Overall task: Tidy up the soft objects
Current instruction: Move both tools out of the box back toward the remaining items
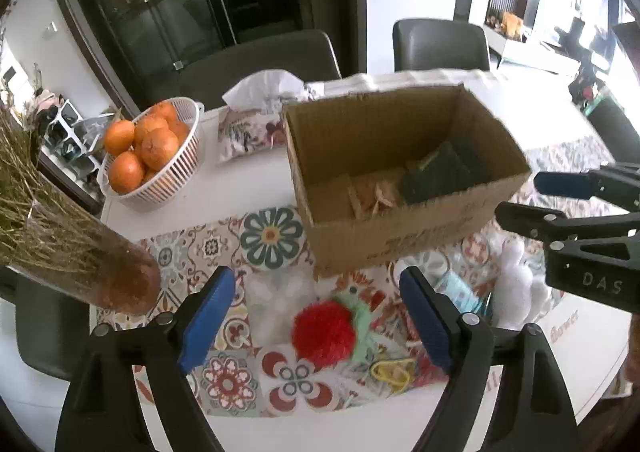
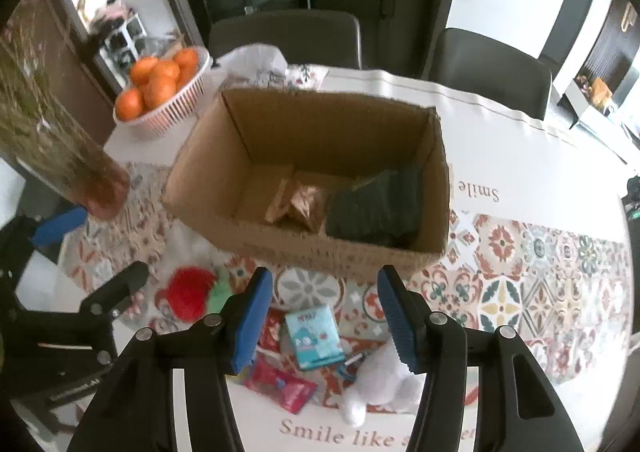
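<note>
Patterned tablecloth (image 1: 224,248): red pompom (image 1: 323,333) between left tongs (image 1: 318,326).

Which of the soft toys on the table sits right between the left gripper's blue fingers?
The fuzzy red toy, lying between the open left gripper. The white plush lies off to its right, nearer the right gripper.

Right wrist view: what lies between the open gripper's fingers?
In the right wrist view, a small teal packet on the patterned tablecloth, between the right gripper fingers.
</note>
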The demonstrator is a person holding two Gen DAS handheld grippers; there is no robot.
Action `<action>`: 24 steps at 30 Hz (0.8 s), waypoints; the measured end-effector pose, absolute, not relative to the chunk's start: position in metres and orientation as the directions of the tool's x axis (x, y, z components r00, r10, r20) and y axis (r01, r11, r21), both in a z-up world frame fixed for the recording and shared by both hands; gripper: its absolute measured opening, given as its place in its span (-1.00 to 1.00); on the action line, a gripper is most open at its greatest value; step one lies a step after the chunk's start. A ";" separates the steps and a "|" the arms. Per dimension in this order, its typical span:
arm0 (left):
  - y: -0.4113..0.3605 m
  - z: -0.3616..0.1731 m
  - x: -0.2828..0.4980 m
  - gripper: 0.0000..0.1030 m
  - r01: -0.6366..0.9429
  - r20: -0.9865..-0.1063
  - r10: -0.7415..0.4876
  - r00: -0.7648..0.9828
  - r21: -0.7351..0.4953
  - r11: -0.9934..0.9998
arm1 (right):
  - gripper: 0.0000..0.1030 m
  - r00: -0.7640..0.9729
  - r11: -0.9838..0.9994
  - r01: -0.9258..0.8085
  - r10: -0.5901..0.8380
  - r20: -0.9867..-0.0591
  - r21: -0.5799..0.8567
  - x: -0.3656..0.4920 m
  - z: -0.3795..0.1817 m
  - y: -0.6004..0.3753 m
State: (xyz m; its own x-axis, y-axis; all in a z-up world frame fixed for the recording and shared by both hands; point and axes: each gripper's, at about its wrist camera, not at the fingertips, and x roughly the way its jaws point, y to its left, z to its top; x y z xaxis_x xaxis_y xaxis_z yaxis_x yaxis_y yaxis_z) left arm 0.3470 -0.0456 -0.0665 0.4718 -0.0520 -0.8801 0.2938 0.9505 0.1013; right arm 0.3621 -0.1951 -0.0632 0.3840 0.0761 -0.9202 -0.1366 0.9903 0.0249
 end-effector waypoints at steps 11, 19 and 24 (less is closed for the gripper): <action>-0.040 -0.100 0.343 0.66 0.306 -0.921 0.000 0.388 0.129 0.943 | 0.09 0.250 0.981 -0.194 0.033 -0.968 -0.017 0.355 -0.101 -0.181; -0.038 -0.129 0.345 0.66 0.321 -0.953 0.009 0.302 0.111 0.940 | 0.09 0.153 0.981 -0.196 0.025 -0.988 -0.005 0.356 -0.131 -0.179; -0.037 -0.150 0.349 0.66 0.325 -0.971 0.015 0.241 0.095 0.941 | 0.09 0.090 0.980 -0.198 0.016 -0.996 -0.002 0.359 -0.152 -0.177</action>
